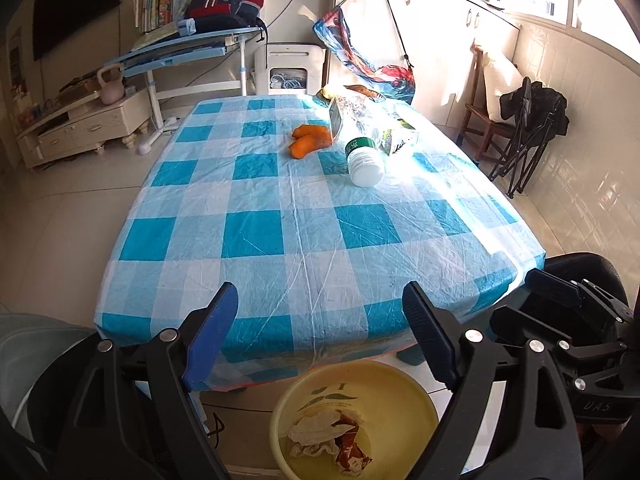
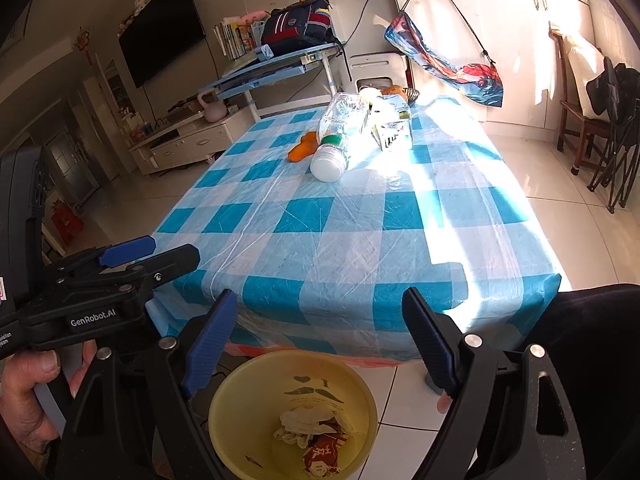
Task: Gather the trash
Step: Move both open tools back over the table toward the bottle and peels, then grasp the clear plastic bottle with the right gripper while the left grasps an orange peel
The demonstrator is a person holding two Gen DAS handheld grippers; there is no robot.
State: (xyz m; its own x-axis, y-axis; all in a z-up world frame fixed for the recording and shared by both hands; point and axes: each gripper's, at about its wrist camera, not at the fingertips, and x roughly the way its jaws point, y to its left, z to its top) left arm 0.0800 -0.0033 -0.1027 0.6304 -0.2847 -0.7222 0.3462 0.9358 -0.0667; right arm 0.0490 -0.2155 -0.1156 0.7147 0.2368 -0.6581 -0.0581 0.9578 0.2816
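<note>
A yellow bin [image 1: 416,396] [image 2: 240,392] stands on the floor below the table's near edge, holding crumpled white paper [image 1: 316,428] [image 2: 304,420] and a red wrapper [image 2: 324,458]. On the blue checked table [image 1: 280,232] [image 2: 340,232] at the far end lie orange peel [image 1: 310,140] [image 2: 302,148], a white bottle with a green label [image 1: 364,162] [image 2: 330,160], a clear plastic bottle [image 2: 344,114] and a carton [image 1: 400,140] [image 2: 394,134]. My left gripper [image 1: 320,336] and right gripper [image 2: 320,336] are both open and empty, above the bin at the near table edge.
A blue desk with a backpack [image 1: 228,4], a TV stand [image 1: 80,128] and a pink kettlebell [image 1: 110,84] lie beyond the table at left. A wooden chair and a folded black chair [image 1: 524,132] stand at right. A basket of food [image 2: 400,92] sits at the table's far edge.
</note>
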